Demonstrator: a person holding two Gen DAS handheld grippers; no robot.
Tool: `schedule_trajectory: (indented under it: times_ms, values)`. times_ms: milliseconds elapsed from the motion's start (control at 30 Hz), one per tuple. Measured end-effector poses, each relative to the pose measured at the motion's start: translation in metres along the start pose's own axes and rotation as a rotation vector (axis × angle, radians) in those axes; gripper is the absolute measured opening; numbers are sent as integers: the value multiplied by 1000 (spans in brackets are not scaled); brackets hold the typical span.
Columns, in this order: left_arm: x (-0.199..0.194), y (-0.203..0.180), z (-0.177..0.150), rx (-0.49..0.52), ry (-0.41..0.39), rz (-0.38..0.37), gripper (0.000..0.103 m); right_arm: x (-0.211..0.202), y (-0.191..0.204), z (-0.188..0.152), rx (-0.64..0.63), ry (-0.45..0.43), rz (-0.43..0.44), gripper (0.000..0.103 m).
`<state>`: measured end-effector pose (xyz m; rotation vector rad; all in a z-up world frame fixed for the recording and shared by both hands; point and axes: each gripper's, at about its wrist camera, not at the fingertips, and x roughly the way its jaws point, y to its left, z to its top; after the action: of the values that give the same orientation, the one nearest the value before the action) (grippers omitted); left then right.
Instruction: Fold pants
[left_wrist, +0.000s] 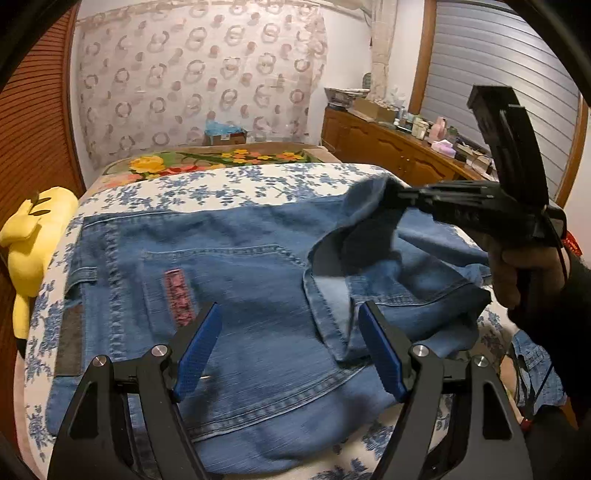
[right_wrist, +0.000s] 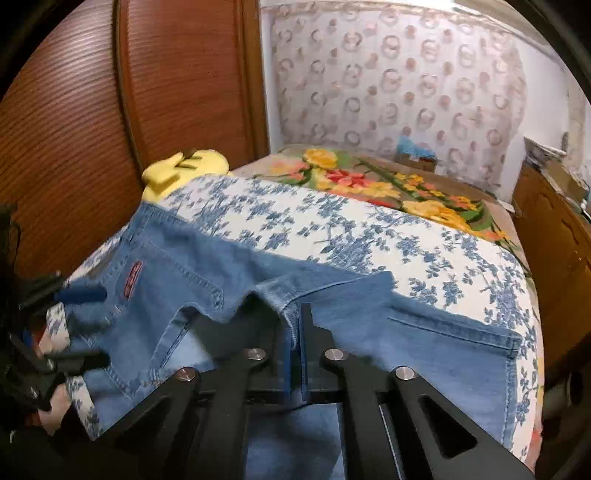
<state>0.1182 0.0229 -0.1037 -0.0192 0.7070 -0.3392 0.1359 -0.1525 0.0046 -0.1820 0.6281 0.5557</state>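
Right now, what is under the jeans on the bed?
The jeans lie on a blue-floral white bedspread, visible around their edges. What the denim covers can't be seen.

Blue denim pants (left_wrist: 229, 280) lie spread on the bed (left_wrist: 229, 188), back pocket up. The left gripper (left_wrist: 290, 350) hangs over them, its blue fingers (left_wrist: 195, 350) spread apart. The right gripper (left_wrist: 397, 195) pinches a raised fold of denim. A yellow plush toy (left_wrist: 33, 243) lies at the bed's left edge.
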Motion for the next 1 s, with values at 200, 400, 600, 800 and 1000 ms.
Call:
schedule_trajectory:
  times_ms: [200,400,600,800,1000]
  values:
    - [7,-18,9,22,-3,-95,61,-19,-3,0,47,-29,31,3]
    - [36,-36,7,45,88,-165,38,-24,-7,2,39,-26,14,3]
    - [46,-46,-3,71,134,-176,37,-16,-19,-4,37,-28,7,3]
    - [27,-49,-2,94,90,-161,10,-13,-20,-2,32,-32,11,3]
    - [-43,-27,10,71,-53,-137,9,-21,-17,21,21,-90,40,3]
